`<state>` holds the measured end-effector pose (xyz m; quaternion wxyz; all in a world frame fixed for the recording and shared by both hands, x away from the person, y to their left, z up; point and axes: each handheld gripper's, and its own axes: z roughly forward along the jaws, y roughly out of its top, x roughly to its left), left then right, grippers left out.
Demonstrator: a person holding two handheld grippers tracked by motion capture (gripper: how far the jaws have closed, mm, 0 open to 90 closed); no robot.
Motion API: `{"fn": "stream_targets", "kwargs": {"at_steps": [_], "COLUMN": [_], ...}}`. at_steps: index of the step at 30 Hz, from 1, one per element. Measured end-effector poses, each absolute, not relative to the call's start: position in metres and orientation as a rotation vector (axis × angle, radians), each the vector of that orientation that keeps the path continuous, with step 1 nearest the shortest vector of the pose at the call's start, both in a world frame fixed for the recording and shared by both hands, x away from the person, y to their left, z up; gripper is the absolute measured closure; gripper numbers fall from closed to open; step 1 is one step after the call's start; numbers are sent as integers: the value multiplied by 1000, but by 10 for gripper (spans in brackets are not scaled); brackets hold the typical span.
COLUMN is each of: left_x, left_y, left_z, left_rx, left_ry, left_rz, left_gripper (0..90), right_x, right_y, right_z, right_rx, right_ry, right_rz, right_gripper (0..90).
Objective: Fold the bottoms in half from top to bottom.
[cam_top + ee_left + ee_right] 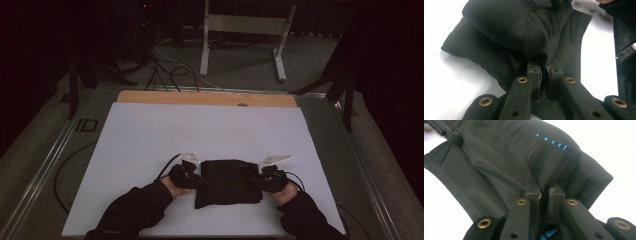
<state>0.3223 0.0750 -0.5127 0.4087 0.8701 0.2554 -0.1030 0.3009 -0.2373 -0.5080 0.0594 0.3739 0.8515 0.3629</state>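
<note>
A folded black garment [227,181] lies on the white table [200,130] near its front edge. Its cloth [511,32] is dark and stitched, and one part carries a row of small blue marks [551,142]. My left gripper [189,176] holds the garment's left edge; in the left gripper view the gripper [544,71] is shut with a fold of fabric pinched between its jaws. My right gripper [267,178] holds the right edge, and in the right gripper view the gripper [544,191] is shut on a fold of cloth too. Both forearms in dark sleeves come in from below.
A wooden strip [205,98] runs along the table's far edge. Behind it stand a metal frame [245,35] and loose cables [165,70] on the floor. Metal rails [45,165] flank the table. The surroundings are dark.
</note>
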Motion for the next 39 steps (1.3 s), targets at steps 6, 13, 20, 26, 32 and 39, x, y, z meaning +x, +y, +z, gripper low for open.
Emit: {"fn": "stream_targets", "kwargs": {"at_steps": [6, 13, 20, 26, 32, 39], "left_x": [321, 322, 328, 334, 343, 345], "left_y": [77, 93, 105, 105, 103, 91], "left_z": [-507, -484, -478, -481, -490, -503], "left_rx": [2186, 2159, 2120, 2104, 2116, 2152], "left_ry": [636, 619, 706, 756, 820, 804], "left_rz": [-257, -255, -112, -57, -46, -69], "left_gripper": [669, 566, 666, 783, 891, 896], "right_x": [301, 299, 298, 303, 317, 330], "right_y": [-240, -254, -268, -270, -262, -254], "right_z": [-506, -495, -479, -479, -487, -498], "right_rx": [1137, 1116, 1125, 1125, 1133, 1149], "right_ry": [2580, 2537, 2419, 2408, 2377, 2389], "right_rz": [1111, 1099, 1083, 1028, 998, 979], "right_gripper": [742, 637, 799, 899, 899, 898]}}
